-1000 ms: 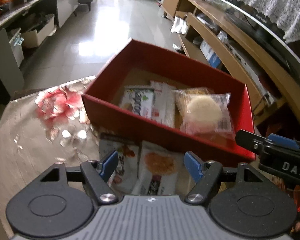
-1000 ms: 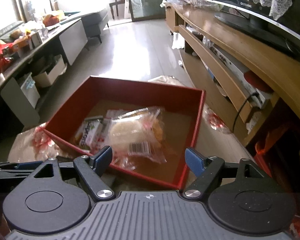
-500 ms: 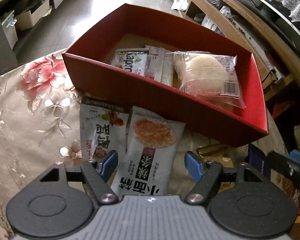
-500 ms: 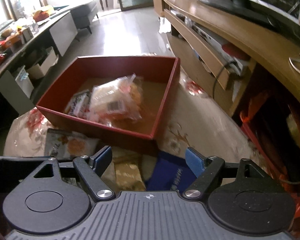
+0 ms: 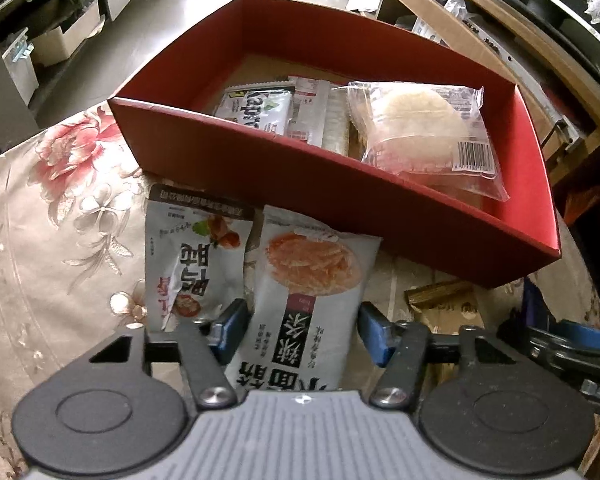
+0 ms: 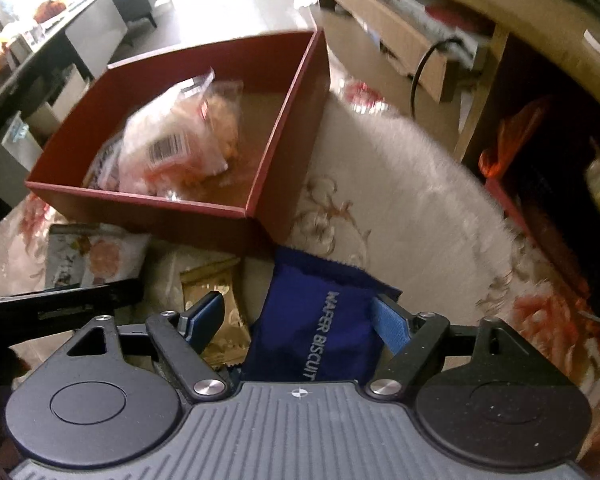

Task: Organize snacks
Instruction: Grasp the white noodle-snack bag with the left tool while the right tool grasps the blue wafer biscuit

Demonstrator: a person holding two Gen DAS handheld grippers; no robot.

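blue packet (image 6: 316,336): "WAFER BISCUIT" | green-white packet (image 5: 256,110): "Kapri…"

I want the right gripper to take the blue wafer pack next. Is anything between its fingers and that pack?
Nothing visible. The blue wafer pack already lies between the open right gripper's fingers. A gold packet lies beside it, at the left finger, not across the pack.

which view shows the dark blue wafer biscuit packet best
The right wrist view: the dark blue wafer biscuit packet lies between the open right gripper's fingers, lettering readable. In the left wrist view only a sliver of it shows at the right, beside the red cardboard box.
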